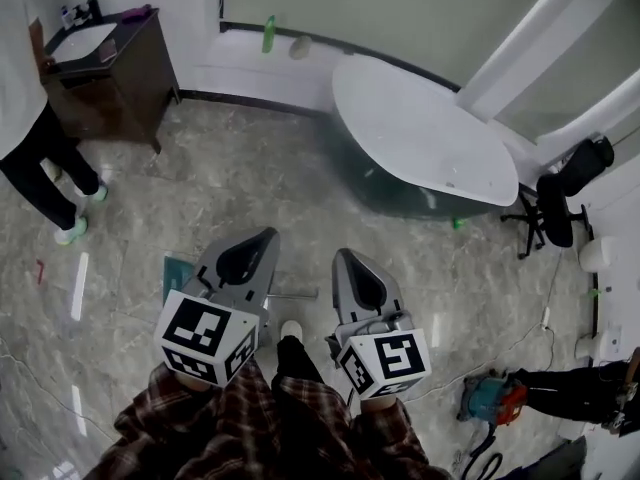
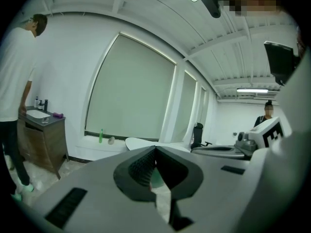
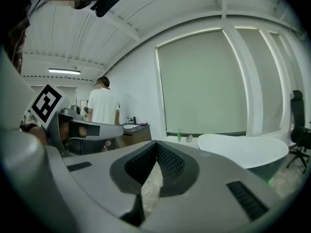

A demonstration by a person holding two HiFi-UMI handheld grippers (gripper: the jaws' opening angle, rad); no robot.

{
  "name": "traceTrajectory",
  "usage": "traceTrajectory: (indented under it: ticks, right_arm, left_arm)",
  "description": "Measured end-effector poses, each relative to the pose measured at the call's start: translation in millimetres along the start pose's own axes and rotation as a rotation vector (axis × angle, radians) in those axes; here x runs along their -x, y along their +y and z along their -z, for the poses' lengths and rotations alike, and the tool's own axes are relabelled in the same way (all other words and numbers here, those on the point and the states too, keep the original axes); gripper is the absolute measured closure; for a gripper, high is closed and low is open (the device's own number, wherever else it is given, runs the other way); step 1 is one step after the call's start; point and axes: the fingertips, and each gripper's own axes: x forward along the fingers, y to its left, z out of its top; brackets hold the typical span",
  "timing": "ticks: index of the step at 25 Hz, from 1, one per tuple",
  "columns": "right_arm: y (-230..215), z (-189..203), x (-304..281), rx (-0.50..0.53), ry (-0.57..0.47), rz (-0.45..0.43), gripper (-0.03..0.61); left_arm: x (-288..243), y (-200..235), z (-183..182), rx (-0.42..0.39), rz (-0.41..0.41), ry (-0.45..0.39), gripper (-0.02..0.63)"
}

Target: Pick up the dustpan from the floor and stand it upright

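Dustpan (image 1: 179, 270) on floor (image 1: 300, 183), partly hidden beneath closed left claw (image 1: 264, 234)

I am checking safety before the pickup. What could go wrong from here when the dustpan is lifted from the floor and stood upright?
1. The left gripper and the right gripper are both shut; lowered like this, they could shove the dustpan away instead of gripping it.
2. The floor looks glossy, so the upright dustpan may slide and fall.
3. The left gripper hides most of the dustpan in the head view, so aim may be poor.
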Motion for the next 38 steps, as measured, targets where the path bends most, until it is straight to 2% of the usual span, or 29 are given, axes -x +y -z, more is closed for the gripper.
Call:
traceTrajectory:
  ticks: [5, 8, 15, 18, 20, 23, 26, 28, 38]
  right_arm:
    - [-19.2, 2.2, -12.2, 0.025, 0.027, -0.102, 0.568]
    - [-33.1, 8.8, -16.1, 0.025, 0.042, -0.133, 0.566]
    - [-53.2, 14.4, -24.4, 0.02, 0.056, -0.103, 0.566]
    - [-59.9, 23.9, -30.3, 0.016, 0.095, -0.082, 0.563]
    - [-64.5, 39.8, -37.5, 0.006, 0.14, -0.085, 0.52]
    - [-73.3, 78.4, -50.3, 0.0, 0.221, -0.081, 0.486]
    - [-83.5, 132.5, -60.8, -0.025, 0.321, -0.058, 0.434]
    - [-96.5, 172.4, -68.8, -0.048, 0.382, -0.034, 0.42]
    - [-168.3, 395.7, -90.9, -0.13, 0.627, 0.101, 0.42]
  left_arm:
    - [-11.4, 2.4, 7.5, 0.048, -0.114, -0.021, 0.603]
    - [-17.0, 1.6, 15.1, 0.064, -0.154, -0.019, 0.603]
    - [-21.4, 1.1, 26.9, 0.074, -0.157, 0.017, 0.603]
    - [-24.8, 4.2, 28.7, 0.075, -0.151, 0.03, 0.603]
    - [-29.6, 9.1, 35.9, 0.081, -0.148, 0.044, 0.603]
    - [-37.6, 19.3, 56.5, 0.097, -0.146, 0.064, 0.603]
    - [-44.7, 29.1, 87.3, 0.116, -0.143, 0.106, 0.603]
    - [-54.5, 35.5, 112.8, 0.132, -0.137, 0.131, 0.603]
    - [-118.0, 68.5, 268.8, 0.202, -0.109, 0.258, 0.603]
